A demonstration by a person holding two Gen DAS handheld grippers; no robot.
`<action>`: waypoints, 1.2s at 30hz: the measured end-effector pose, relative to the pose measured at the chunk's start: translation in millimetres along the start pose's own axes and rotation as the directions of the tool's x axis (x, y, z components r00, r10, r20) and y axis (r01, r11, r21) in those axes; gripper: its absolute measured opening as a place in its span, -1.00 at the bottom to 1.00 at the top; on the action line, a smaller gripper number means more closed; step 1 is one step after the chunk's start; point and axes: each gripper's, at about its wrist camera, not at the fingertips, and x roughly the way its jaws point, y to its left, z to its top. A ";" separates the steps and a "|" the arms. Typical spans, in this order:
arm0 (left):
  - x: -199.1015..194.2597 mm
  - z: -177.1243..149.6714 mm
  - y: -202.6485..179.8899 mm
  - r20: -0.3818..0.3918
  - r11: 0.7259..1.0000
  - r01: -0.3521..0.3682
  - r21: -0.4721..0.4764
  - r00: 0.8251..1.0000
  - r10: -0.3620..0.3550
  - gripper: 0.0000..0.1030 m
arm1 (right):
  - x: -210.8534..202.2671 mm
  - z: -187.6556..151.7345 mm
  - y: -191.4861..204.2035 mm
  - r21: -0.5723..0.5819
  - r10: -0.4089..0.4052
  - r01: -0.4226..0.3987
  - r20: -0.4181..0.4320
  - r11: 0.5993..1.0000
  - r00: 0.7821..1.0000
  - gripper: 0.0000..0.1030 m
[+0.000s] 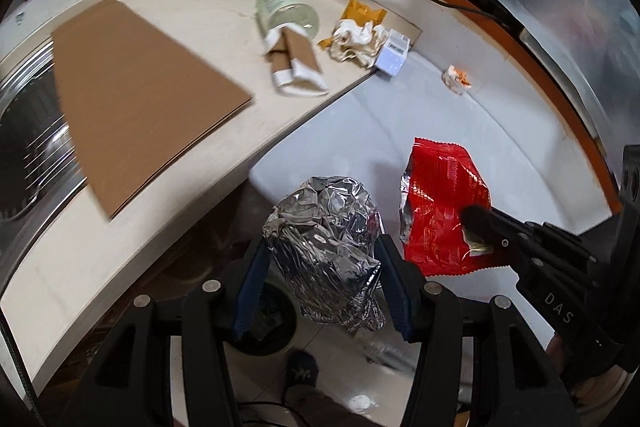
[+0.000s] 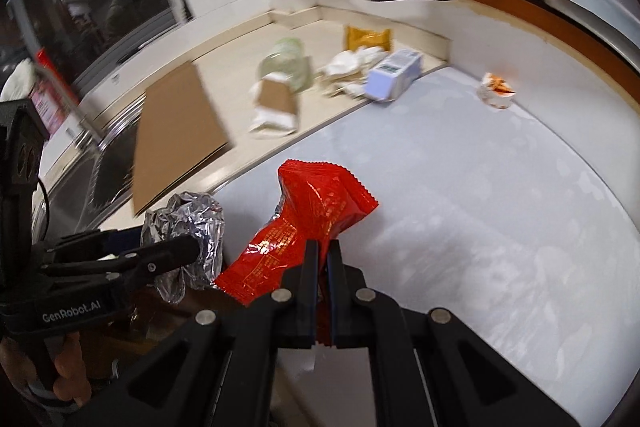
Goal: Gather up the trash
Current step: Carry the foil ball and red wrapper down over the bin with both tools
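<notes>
Left gripper [image 1: 322,251] holds a crumpled foil wad [image 1: 328,247] between its blue-padded fingers, jaws spread about as wide as the wad and pressing its sides, and carries it clear of the counter edge, over a dark bin [image 1: 264,327] that shows on the floor below. Foil of that kind crushes easily, so I judge the hold to be loose: a shake or a slight slackening could let the wad slide out early and land beside the bin's mouth, which sits a little left of the wad in the left wrist view. Right of it, the right gripper [image 2: 323,247] has its jaws nearly closed on the lower part of a red snack wrapper [image 2: 316,211], which hangs free above the pale grey surface [image 2: 480,207] with most of its body sticking out past the fingers. So thin a pinch on slick film could slip, and the two loads hang just beside each other, so the wrapper could brush the foil and knock it loose. More trash remains farther back on the beige counter [image 1: 192,7]: a cardboard sheet [image 1: 140,95], a tipped clear cup [image 1: 286,13], crumpled tissue [image 1: 356,43], a small white box [image 1: 394,57] at the edge, and an orange-and-white scrap [image 1: 456,79] on the grey surface.
</notes>
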 end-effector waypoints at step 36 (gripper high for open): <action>96.2 -136.3 102.2 -0.191 1.000 -0.005 -0.012 0.982 0.003 0.01 | 130.2 -168.7 100.3 -0.215 -0.041 -0.012 -0.243 0.977 0.969 -0.93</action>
